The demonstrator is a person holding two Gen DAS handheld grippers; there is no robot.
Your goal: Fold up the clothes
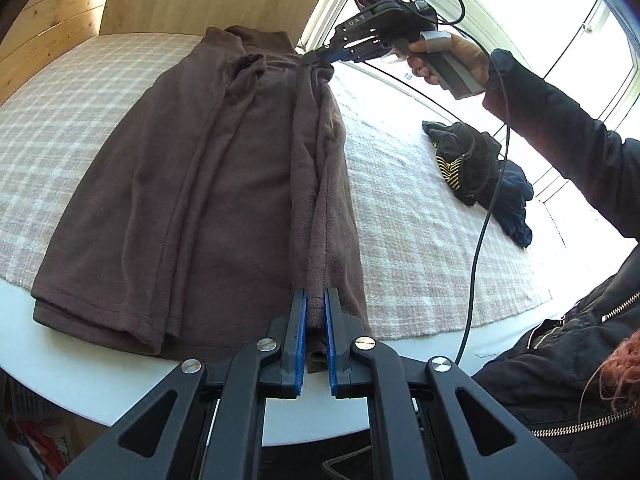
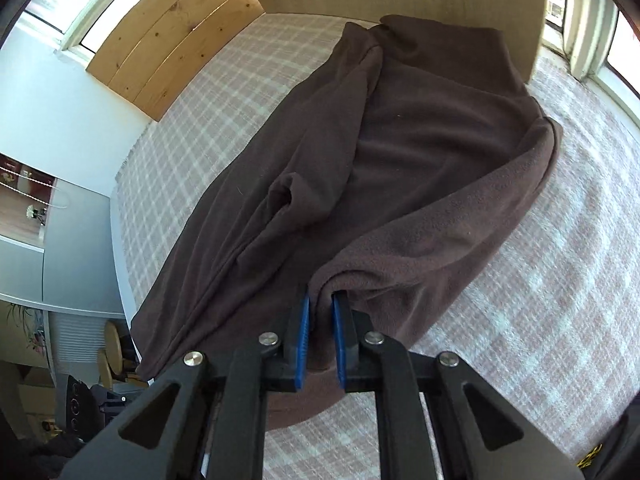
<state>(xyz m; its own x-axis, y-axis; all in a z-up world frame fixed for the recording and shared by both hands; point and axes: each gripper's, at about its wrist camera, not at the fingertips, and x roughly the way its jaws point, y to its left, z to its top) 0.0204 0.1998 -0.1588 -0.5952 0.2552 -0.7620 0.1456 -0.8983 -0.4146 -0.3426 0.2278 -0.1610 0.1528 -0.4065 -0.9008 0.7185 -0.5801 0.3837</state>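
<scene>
— Where's the fleece (image 1: 224, 184) lying?

— It's spreading lengthwise over the checked cloth (image 1: 420, 220) on the white table (image 1: 100, 372), one side edge being lifted into a ridge.

— What's the left gripper (image 1: 315, 312) doing?

— Its blue pads are pinching the near end of that raised edge — fabric is bunching between them.

— And the right gripper (image 2: 321, 320)?

— It's clamping a fold of the fleece (image 2: 400, 152) at the far end, a hand (image 1: 448, 62) gripping its handle.

— Anything else?

— A dark heap (image 1: 476, 168) is sitting well apart on the cloth.
</scene>
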